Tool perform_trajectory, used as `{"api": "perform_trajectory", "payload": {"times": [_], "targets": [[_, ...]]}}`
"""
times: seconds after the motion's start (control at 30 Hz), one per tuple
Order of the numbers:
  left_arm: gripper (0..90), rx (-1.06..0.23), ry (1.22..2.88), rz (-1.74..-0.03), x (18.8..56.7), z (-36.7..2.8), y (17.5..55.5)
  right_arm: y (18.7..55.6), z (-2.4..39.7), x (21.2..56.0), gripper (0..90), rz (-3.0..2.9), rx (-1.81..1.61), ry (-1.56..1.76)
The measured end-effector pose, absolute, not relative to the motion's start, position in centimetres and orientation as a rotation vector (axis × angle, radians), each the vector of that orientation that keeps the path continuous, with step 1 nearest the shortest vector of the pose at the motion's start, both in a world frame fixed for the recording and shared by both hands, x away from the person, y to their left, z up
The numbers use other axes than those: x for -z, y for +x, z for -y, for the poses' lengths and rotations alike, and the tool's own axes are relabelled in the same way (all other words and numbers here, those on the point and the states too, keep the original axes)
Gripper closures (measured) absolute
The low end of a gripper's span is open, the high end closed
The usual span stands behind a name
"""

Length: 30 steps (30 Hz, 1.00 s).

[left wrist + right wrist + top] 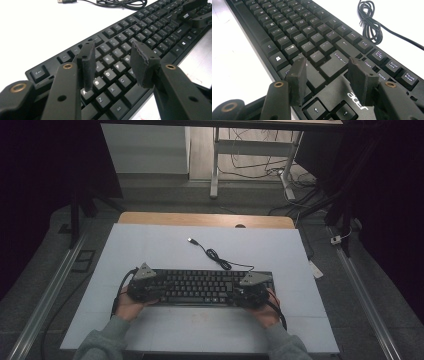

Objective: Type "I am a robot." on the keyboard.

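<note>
A black keyboard [200,285] lies across the white board, its keys lit white. Its coiled black cable [217,257] runs back to a loose USB plug [191,240]. My left gripper [150,290] hovers over the keyboard's left end. In the left gripper view my left gripper [113,53] stands open above the letter keys [120,66], with nothing pinched. My right gripper [245,292] is over the right end. In the right gripper view my right gripper [328,66] is open above the Enter key [334,63] and the arrow keys [317,110]. The other gripper [195,12] shows far off.
The white board [150,245] covers a wooden table [200,218]. Bare board lies behind and in front of the keyboard. Metal rails [50,290] run along both sides on the floor. A desk frame [215,165] with loose wires stands beyond the table.
</note>
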<state>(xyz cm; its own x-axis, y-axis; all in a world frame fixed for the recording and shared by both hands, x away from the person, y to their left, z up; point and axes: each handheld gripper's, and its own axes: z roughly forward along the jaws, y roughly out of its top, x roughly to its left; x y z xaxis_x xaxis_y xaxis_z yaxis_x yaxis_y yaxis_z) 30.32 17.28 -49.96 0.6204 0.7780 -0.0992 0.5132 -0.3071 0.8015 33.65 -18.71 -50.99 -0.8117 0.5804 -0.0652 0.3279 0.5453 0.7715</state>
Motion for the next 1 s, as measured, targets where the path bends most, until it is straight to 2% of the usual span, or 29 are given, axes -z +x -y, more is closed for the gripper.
{"api": "perform_trajectory", "payload": {"times": [0.43,0.93,1.0], "targets": [[61.6,-0.377,2.008,-1.02,50.5,-16.0,31.5,33.6,18.7,51.0,49.7,-2.474,-1.138,0.754],[88.1,-0.371,2.084,-1.022,51.8,-15.1,32.9,33.6,18.7,51.0,49.7,-2.474,-1.137,0.755],[88.9,-0.364,2.092,-1.018,51.9,-14.9,33.0,33.6,18.7,51.0,49.7,-2.474,-1.138,0.752]]}}
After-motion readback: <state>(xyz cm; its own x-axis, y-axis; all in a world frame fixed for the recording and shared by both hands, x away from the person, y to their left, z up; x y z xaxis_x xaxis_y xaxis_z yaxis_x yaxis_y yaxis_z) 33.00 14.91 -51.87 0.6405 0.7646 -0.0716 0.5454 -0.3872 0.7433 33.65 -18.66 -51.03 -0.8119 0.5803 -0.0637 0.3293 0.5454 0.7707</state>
